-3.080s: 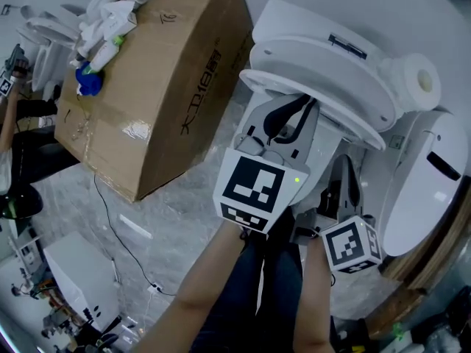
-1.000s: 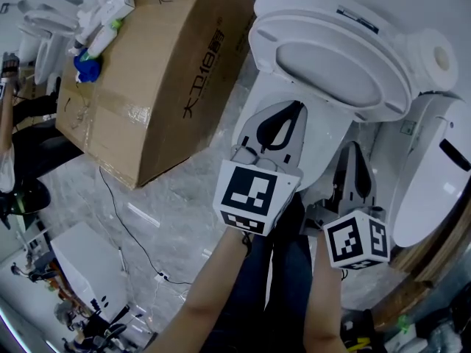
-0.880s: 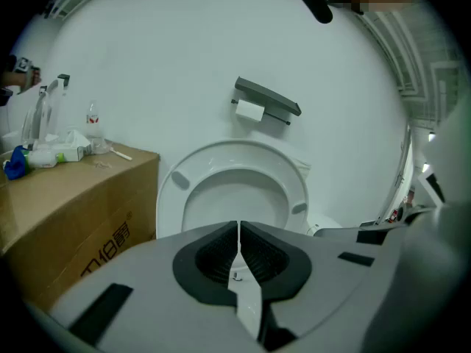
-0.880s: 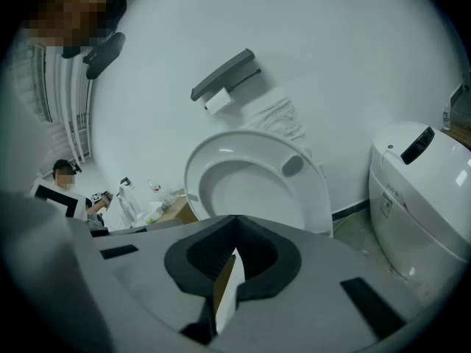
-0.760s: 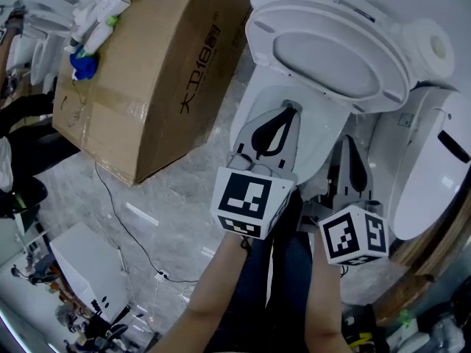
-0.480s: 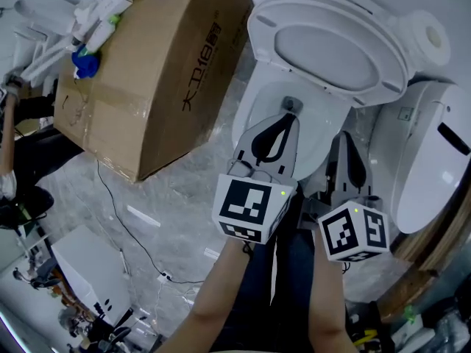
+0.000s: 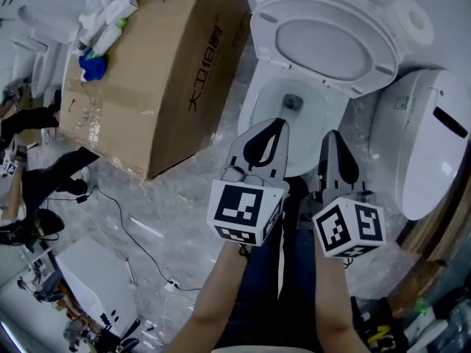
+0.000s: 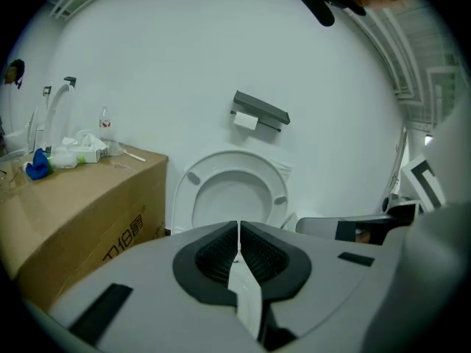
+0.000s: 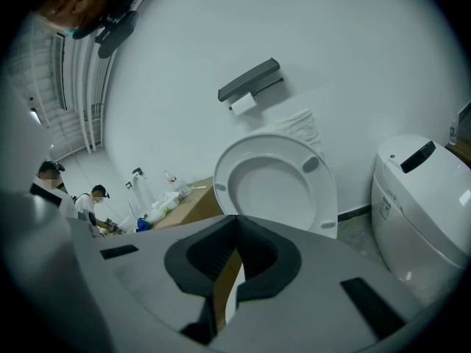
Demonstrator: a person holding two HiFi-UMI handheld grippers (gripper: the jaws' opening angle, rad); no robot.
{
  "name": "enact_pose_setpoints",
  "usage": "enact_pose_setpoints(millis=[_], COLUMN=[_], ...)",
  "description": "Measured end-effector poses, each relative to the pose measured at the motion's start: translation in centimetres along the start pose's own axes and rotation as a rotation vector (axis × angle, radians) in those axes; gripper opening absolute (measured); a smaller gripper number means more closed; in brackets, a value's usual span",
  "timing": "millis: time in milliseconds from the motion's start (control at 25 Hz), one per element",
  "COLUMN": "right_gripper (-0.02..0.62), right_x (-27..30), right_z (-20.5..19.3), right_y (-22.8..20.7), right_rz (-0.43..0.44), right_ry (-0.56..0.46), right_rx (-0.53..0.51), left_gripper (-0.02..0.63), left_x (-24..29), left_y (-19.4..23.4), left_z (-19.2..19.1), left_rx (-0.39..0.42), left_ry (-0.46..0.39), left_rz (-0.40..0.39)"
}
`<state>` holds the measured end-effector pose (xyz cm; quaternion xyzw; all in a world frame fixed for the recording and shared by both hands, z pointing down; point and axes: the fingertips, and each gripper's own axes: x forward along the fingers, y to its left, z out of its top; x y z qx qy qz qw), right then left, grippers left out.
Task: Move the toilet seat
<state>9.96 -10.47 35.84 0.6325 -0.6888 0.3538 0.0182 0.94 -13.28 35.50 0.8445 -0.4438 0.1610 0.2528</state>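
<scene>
The toilet seat (image 7: 324, 46) stands raised, tipped back above the open bowl (image 7: 274, 101), with its underside and small bumper pads facing the person. The left claw (image 7: 276, 122) is fully shut, its two dark pads pressed together with nothing between them, and it hangs over the near rim of the bowl, clear of the seat. The right claw (image 7: 329, 134) sits just beside it on the right, likewise closed tight and holding nothing, its tip pointing at the front edge of the bowl and not touching the seat. Both claws aim roughly toward the upright seat, which fills the middle of each gripper view. A big cardboard box (image 7: 158, 72) stands on the floor (image 7: 176, 197) just left of the toilet, with a blue object (image 7: 92, 66) and some white clutter lying on its top. A second toilet (image 7: 423, 145) with its lid down stands to the right of the first. A paper roll (image 7: 411, 17) rests behind the raised seat, and a grey paper holder (image 8: 259, 112) is fixed to the white wall above it.
</scene>
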Motion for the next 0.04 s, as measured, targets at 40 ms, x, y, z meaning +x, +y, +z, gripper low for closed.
enact_pose_setpoints(millis=[40], right_gripper=[0.015], right_x=[-0.43], right_z=[-0.21], right_y=[0.4], right_rz=[-0.007], right_ry=[0.01], right_rx=[0.003], left_gripper=[0.025], left_x=[-0.52], left_y=[-0.03], left_z=[0.05], left_rx=[0.002], left_ry=[0.0], left_rz=[-0.001])
